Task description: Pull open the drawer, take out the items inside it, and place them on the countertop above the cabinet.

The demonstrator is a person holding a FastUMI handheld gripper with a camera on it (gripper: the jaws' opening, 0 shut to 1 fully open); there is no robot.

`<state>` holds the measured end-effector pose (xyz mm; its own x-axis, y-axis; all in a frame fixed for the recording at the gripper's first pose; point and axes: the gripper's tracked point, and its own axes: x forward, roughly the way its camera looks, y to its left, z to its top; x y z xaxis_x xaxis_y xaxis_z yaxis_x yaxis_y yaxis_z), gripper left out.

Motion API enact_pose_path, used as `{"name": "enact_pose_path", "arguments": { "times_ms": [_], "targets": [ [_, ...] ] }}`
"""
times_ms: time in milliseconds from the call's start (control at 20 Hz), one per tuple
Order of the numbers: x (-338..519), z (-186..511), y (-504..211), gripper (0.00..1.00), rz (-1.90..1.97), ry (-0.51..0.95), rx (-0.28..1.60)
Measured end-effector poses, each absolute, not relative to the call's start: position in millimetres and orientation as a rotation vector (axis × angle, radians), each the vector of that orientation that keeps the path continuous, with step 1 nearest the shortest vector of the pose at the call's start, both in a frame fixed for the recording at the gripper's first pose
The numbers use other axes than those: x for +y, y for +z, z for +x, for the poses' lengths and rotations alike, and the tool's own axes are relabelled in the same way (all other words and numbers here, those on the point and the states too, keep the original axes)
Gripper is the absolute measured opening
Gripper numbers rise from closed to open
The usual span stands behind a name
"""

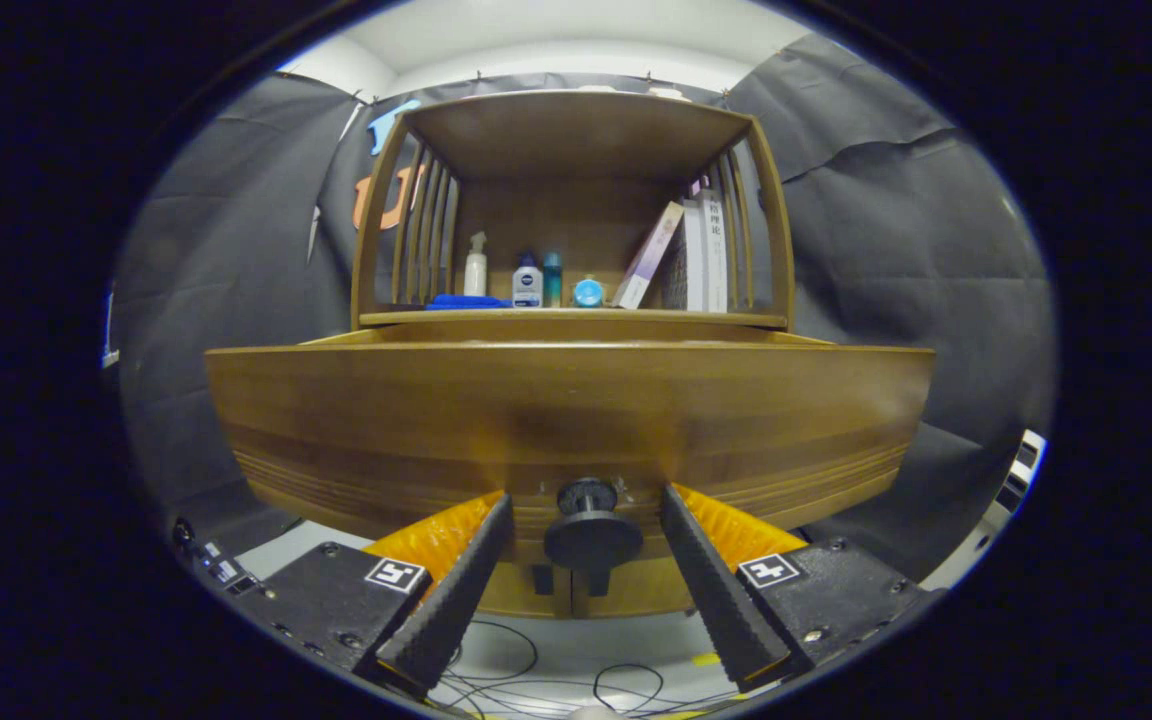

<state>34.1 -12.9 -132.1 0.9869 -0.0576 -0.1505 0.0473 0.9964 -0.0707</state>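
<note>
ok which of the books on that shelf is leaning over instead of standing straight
The pale purple book, leftmost of the books. It tilts right against the upright white books. The open gripper straddles the drawer knob.

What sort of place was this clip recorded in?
Likely a staged recording booth, not a home: black cloth walls surround a wooden cabinet, cables trail over the floor, and the open gripper straddles the drawer's dark round knob.

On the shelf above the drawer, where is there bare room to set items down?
The shelf looks crowded: a blue cloth, bottles and leaning books line it. Only slim gaps sit between them. The open gripper straddles the drawer knob, not touching it; the drawer's inside is hidden.
</note>
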Motion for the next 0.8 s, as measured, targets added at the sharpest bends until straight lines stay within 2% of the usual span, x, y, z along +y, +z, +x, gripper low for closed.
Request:
{"name": "enact_pose_path", "arguments": {
  "times_ms": [350,800],
  "targets": [
    [-11,57,-128,0.99,-0.07,-0.044,0.151],
    [-1,124,-116,0.98,-0.064,-0.078,0.152]
  ]
}}
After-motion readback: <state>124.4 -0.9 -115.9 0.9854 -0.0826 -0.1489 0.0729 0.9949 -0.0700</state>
